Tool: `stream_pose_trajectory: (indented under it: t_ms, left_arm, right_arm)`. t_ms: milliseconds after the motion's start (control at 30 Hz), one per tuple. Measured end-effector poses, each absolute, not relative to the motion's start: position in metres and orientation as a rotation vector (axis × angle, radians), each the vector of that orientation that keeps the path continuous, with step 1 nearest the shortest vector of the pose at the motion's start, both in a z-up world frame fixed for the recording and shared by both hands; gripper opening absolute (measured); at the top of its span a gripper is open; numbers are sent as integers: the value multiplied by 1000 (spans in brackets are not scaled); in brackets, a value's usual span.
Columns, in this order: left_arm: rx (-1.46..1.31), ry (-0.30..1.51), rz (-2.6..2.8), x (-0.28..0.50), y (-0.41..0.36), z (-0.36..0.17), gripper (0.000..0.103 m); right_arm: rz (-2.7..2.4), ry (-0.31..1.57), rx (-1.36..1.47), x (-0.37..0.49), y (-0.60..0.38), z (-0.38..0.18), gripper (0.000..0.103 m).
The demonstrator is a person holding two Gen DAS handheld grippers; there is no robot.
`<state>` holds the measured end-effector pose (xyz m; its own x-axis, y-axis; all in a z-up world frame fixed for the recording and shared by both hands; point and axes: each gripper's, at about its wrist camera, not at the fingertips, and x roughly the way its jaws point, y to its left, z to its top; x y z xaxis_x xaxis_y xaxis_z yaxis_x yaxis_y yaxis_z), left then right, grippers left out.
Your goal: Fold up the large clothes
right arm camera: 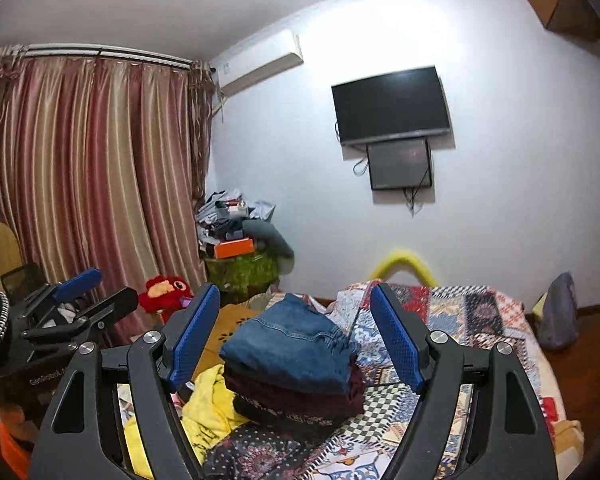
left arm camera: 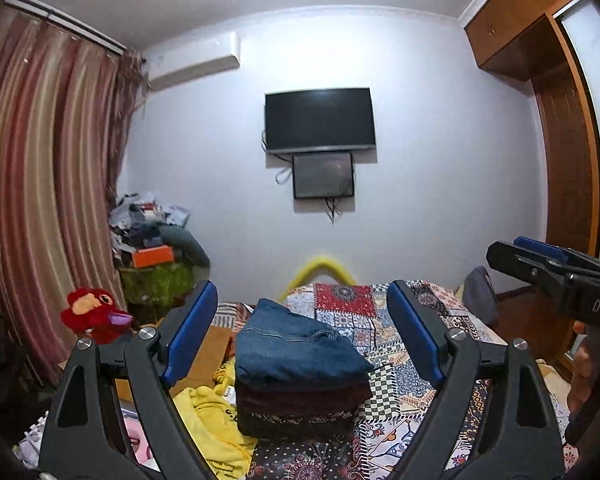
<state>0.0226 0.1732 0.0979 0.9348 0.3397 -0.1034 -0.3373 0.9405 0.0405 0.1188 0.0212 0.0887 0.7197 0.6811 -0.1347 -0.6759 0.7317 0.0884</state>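
Left wrist view: both tongs, left tongs (left arm camera: 300, 332) and right tongs (right arm camera: 296, 334), gape wide, empty, above the folded stack (left arm camera: 300, 376) mid-bed (left arm camera: 440, 320). I'd take the yellow garment (left arm camera: 208, 412) by its corners next.

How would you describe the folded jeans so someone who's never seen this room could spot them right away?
Start at the bed with the patchwork quilt below the wall-mounted TV. Near its left edge stands a stack of folded clothes, with a crumpled yellow garment beside it. The folded jeans are the top layer: blue denim with visible seams, over dark maroon and black pieces.
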Motion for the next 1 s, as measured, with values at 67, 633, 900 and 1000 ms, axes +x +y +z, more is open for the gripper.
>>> stream_pose_trajectory:
  t_ms: [67,633,900,1000]
  left_arm:
    - [18,101,362,12,166,94,88]
    - [-68,142,428,-17,171,67,98]
    - [-64,142,429,-17,170,63,98]
    - [-64,143,429,-17,170,62,98]
  right_arm:
    - [735,145,17,110,21,84,75]
    - [662,201,45,102,9,67,101]
    - [662,198,29,94,6,61,101]
    - [663,203,21,94,8,59,101]
